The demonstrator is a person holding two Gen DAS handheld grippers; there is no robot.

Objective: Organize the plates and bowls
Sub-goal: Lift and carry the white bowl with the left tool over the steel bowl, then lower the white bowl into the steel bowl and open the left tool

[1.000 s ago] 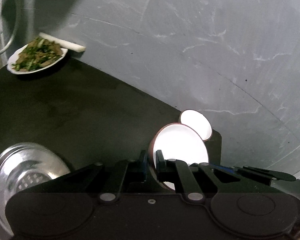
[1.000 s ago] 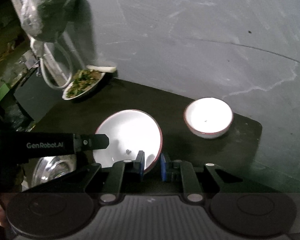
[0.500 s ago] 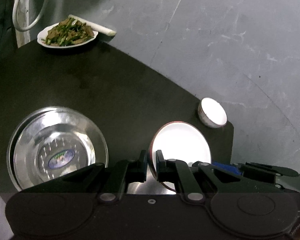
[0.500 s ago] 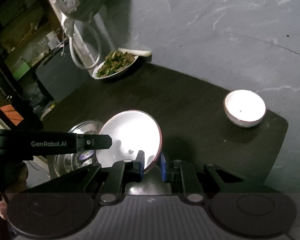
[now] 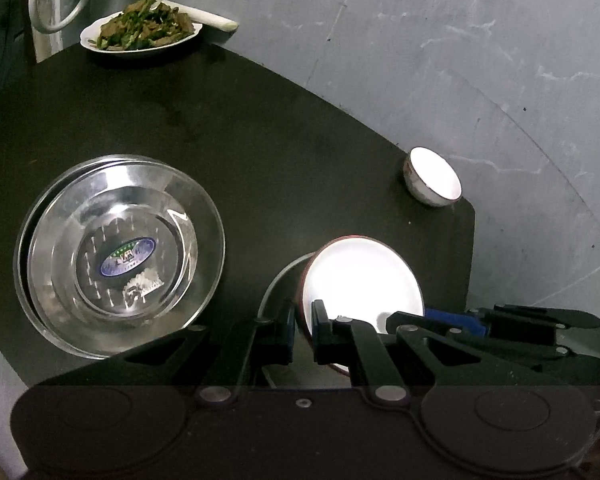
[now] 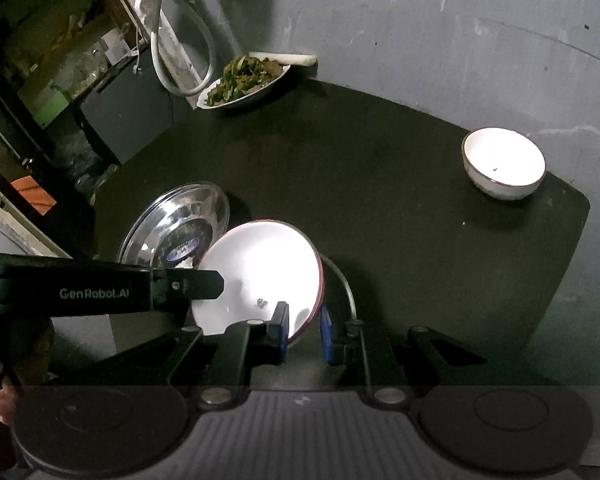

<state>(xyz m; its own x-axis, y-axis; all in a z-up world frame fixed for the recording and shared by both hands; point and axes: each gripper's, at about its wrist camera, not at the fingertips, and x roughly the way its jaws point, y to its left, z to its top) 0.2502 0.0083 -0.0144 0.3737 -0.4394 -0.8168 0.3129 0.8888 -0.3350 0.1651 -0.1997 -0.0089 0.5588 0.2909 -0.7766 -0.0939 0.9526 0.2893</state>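
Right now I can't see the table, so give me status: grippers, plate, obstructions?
Left gripper and right gripper both clamped on red-rimmed plate, opposite rims. Plate held above the table. Steel dish beside it, small white bowl well apart.

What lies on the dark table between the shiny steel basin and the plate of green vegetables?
Nothing: the left wrist view shows only bare dark table between the shiny steel basin and the plate of green vegetables.
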